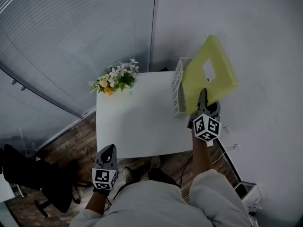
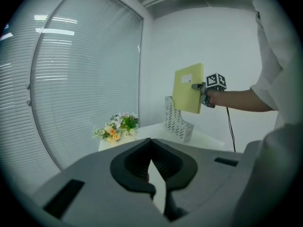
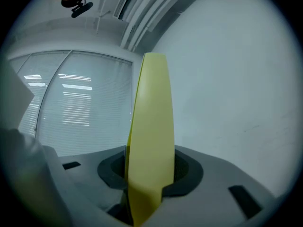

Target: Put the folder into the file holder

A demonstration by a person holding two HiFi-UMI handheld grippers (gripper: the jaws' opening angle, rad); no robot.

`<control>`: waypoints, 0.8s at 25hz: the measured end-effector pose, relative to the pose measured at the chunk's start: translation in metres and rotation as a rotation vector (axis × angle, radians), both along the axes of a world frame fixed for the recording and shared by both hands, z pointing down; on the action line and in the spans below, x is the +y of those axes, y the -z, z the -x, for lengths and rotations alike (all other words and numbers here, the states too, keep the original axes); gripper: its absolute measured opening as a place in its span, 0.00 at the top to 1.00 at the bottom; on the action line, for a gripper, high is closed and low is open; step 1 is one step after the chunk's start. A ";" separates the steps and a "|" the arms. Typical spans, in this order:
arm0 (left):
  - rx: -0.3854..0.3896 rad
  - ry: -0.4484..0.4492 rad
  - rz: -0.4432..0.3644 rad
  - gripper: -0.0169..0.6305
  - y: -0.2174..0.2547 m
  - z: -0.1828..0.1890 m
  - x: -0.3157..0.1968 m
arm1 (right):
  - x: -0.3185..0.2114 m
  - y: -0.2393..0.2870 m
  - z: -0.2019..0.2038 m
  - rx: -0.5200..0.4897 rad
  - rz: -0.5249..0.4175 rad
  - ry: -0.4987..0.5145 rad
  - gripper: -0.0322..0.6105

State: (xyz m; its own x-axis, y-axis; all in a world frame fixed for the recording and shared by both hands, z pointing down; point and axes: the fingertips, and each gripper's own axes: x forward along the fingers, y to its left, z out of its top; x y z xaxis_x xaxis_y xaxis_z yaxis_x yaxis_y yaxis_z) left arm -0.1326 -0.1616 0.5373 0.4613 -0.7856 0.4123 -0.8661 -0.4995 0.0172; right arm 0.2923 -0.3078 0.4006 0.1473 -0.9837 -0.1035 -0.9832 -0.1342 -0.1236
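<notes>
Left tongs [image 1: 108,150] hang low at the near edge of the desk [image 1: 142,122], tips closed together, nothing in them. A pot of flowers [image 1: 118,78] sits at the far left corner. The white mesh file holder [image 1: 178,86] stands at the far right edge, and nothing shows inside it. The yellow folder [image 1: 210,72] is gripped at its lower edge by the right tongs [image 1: 204,94], clear of the desk, hanging just above the holder's open top. Judgement: pick-up done; lowering the folder into the holder and letting go are left.
</notes>
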 end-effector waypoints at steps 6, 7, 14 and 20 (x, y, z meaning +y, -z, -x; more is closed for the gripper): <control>-0.031 0.016 0.055 0.96 -0.015 0.005 0.003 | -0.022 -0.019 0.007 0.042 -0.030 -0.017 0.73; -0.037 0.017 0.068 0.96 -0.019 0.006 0.004 | -0.025 -0.023 0.008 0.050 -0.034 -0.019 0.73; -0.077 0.015 0.132 0.96 -0.040 0.008 0.004 | -0.038 -0.050 0.014 0.095 -0.055 -0.024 0.73; -0.115 -0.009 0.181 0.96 -0.054 0.006 0.005 | -0.039 -0.073 0.017 0.128 -0.083 -0.025 0.73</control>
State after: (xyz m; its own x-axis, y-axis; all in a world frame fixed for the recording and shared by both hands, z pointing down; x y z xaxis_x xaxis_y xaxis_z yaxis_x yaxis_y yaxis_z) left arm -0.1387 -0.1568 0.5908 0.4093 -0.6903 0.5967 -0.8632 -0.5047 0.0082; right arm 0.2750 -0.3465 0.4733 0.1521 -0.9672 -0.2034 -0.9881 -0.1534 -0.0092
